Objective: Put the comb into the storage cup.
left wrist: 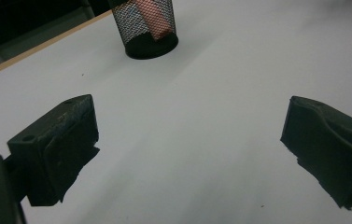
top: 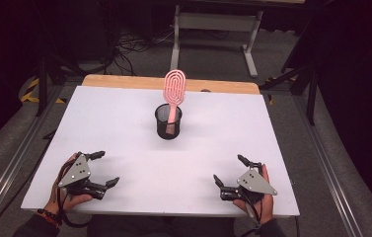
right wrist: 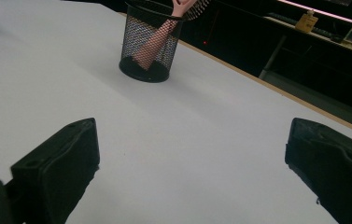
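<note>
Left gripper (top: 100, 169) and right gripper (top: 229, 171) both spread wide, holding nothing, low over the white table (top: 124, 123) at its near edge. Black wire-mesh cup (top: 168, 122) stands well beyond and between them, handle of a pink slotted oval hairbrush (top: 174, 90) stuck inside, head leaning out.

Dim surroundings, evenly lit table (top: 124, 128), seemingly slightly soft.
</note>
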